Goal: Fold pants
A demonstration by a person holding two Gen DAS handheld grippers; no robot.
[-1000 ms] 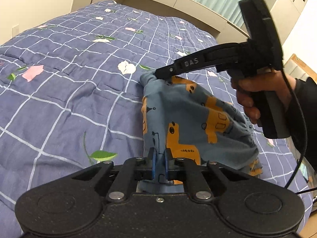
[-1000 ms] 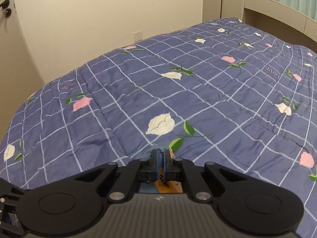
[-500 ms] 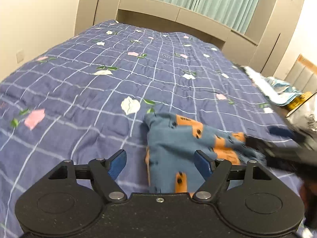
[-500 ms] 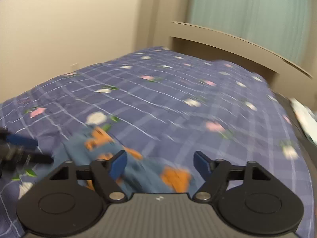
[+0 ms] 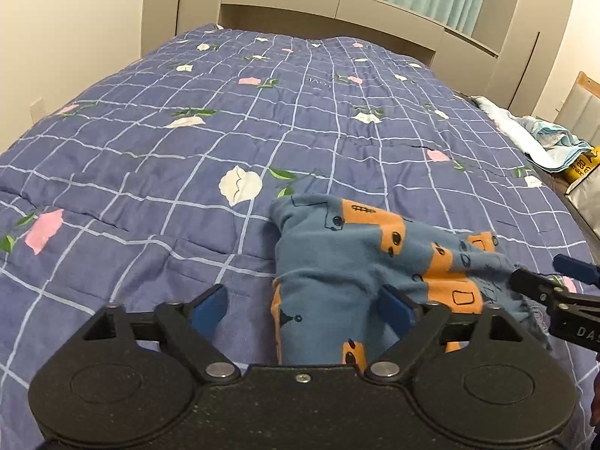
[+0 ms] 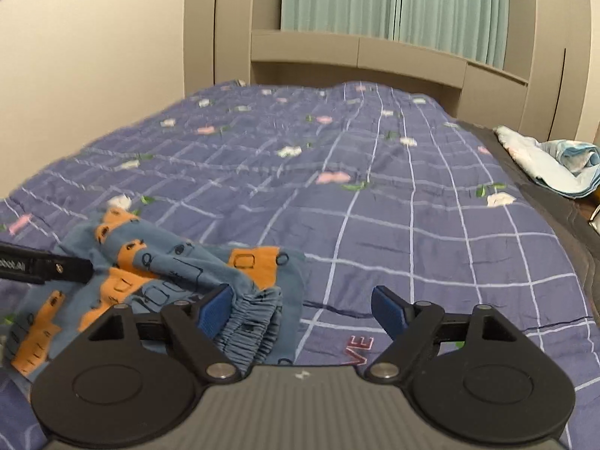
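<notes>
Lying bunched on quilt (image 5: 157, 172), just below white flower print (image 5: 240, 185): child's pants (image 5: 356, 258). Left gripper (image 5: 303, 305), right gripper (image 6: 302, 307): jaws opening wide, nothing gripped. Light, soft knit, floppy; elastic waistband (image 6: 251, 326) best hold, likely.

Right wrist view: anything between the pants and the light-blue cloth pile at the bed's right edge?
Nothing: only bare quilt lies between pants and cloth pile, in the right wrist view.

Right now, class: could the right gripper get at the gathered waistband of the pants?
Probably yes: the right gripper is opening, the waistband lies just by its left finger, and nothing covers it.
</notes>
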